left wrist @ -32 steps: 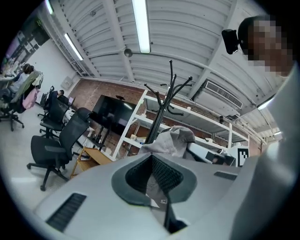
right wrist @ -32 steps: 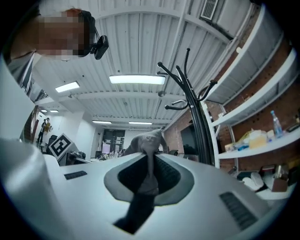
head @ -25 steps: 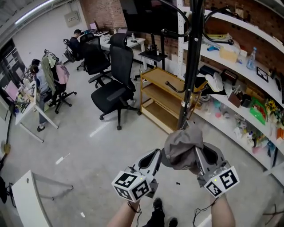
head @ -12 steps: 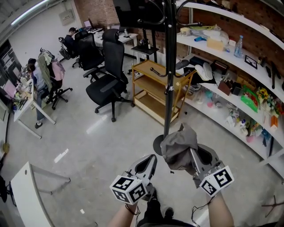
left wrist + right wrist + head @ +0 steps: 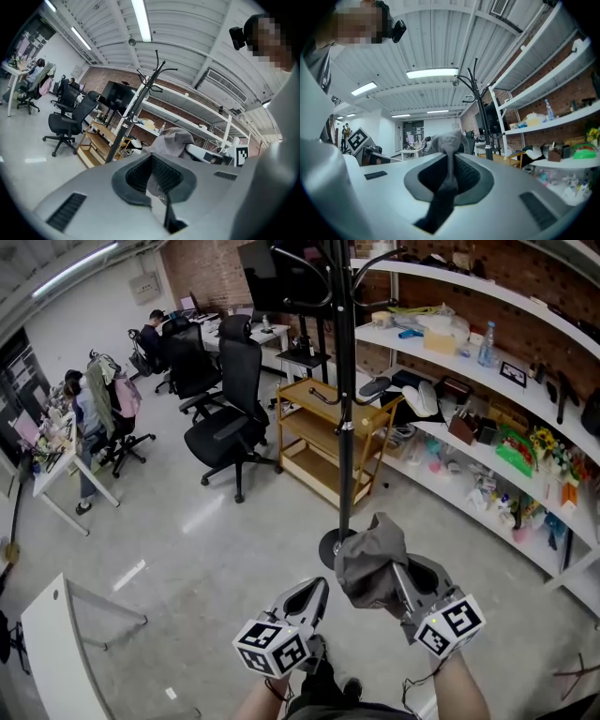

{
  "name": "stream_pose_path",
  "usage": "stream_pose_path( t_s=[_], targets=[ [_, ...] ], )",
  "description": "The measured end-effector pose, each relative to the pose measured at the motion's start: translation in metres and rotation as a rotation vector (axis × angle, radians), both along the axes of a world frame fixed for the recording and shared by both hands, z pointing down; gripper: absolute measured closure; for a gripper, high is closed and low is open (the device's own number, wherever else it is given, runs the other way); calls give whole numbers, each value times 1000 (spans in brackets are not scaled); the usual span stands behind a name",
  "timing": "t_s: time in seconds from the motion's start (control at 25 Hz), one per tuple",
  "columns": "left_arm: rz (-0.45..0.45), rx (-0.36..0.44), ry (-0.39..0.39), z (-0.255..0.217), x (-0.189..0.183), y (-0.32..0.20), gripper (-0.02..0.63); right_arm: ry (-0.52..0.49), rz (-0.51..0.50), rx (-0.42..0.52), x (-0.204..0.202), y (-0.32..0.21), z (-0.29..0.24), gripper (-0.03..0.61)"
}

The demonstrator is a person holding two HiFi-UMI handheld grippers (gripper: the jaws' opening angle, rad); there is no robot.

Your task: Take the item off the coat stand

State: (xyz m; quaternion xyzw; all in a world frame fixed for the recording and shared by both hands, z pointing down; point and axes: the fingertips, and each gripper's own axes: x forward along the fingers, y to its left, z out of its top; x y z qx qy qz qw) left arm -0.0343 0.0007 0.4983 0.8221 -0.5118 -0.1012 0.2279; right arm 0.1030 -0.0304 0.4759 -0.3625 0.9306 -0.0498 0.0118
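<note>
The black coat stand (image 5: 343,381) rises from its round base on the floor ahead of me; it also shows as a black pole (image 5: 123,131) in the left gripper view and further off (image 5: 483,117) in the right gripper view. A crumpled grey cloth cap (image 5: 370,563) hangs free of the stand, just in front of its base. My right gripper (image 5: 401,579) is shut on it, with the fabric (image 5: 447,145) pinched between the jaws. My left gripper (image 5: 314,592) sits beside it on the left, shut and holding nothing; it sees the cap (image 5: 172,140) just past its jaws.
A wooden shelf cart (image 5: 323,442) stands behind the stand, with black office chairs (image 5: 230,423) to its left. Curved white wall shelves (image 5: 469,427) full of small items run along the right. People sit at desks (image 5: 89,404) far left. A white table (image 5: 56,652) is at lower left.
Both grippers and the cap have drawn back from the coat stand. The pole now stands further off and its base shows beyond the cap.
</note>
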Motion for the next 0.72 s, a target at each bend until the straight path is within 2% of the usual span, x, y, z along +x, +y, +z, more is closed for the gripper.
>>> stream_pose_path(
  t_s=[0.48, 0.72],
  targets=[
    [-19, 22, 0, -10, -5, 20, 607, 12, -7, 4, -5, 16, -6, 541],
    [-17, 60, 3, -23, -14, 22, 607, -8, -14, 9, -14, 18, -19, 541]
  ],
)
